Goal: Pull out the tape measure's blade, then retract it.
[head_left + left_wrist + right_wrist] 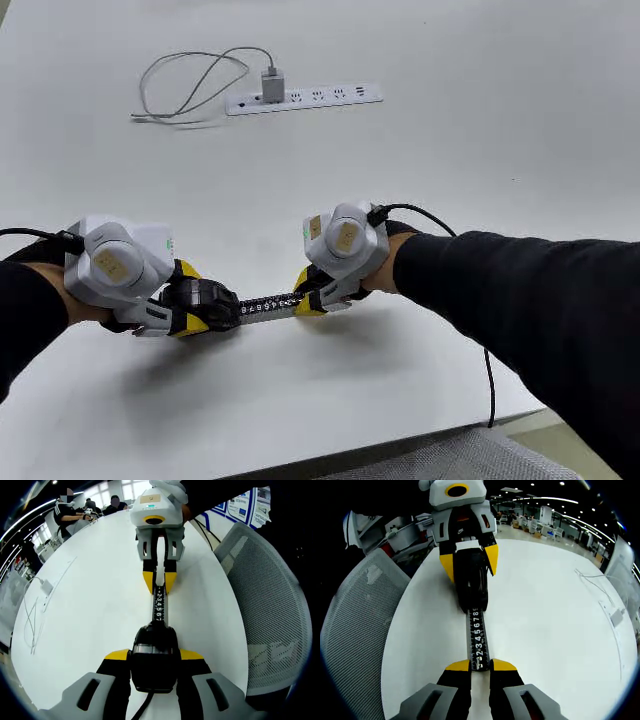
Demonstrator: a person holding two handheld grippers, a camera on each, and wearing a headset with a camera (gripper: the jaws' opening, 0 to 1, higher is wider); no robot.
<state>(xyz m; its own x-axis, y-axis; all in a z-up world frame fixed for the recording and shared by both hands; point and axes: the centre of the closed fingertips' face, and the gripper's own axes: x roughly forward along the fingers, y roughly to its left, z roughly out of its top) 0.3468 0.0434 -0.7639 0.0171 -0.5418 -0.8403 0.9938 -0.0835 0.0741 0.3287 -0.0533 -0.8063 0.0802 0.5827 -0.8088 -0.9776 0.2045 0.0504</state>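
My left gripper (196, 306) is shut on the black tape measure case (205, 303), which also sits between its yellow-tipped jaws in the left gripper view (154, 657). A short length of dark numbered blade (268, 304) runs from the case to my right gripper (309, 299), shut on the blade's end. In the right gripper view the blade (476, 637) shows numerals up to about 9 and leads to the case (470, 579) held by the other gripper. In the left gripper view the blade (159, 605) reaches the right gripper (159, 580).
A white power strip (304, 98) with a plugged charger and looped grey cable (185, 84) lies at the far side of the white table (450, 150). A grey mesh chair (270, 625) stands by the table's near edge. People sit at the far end (75, 510).
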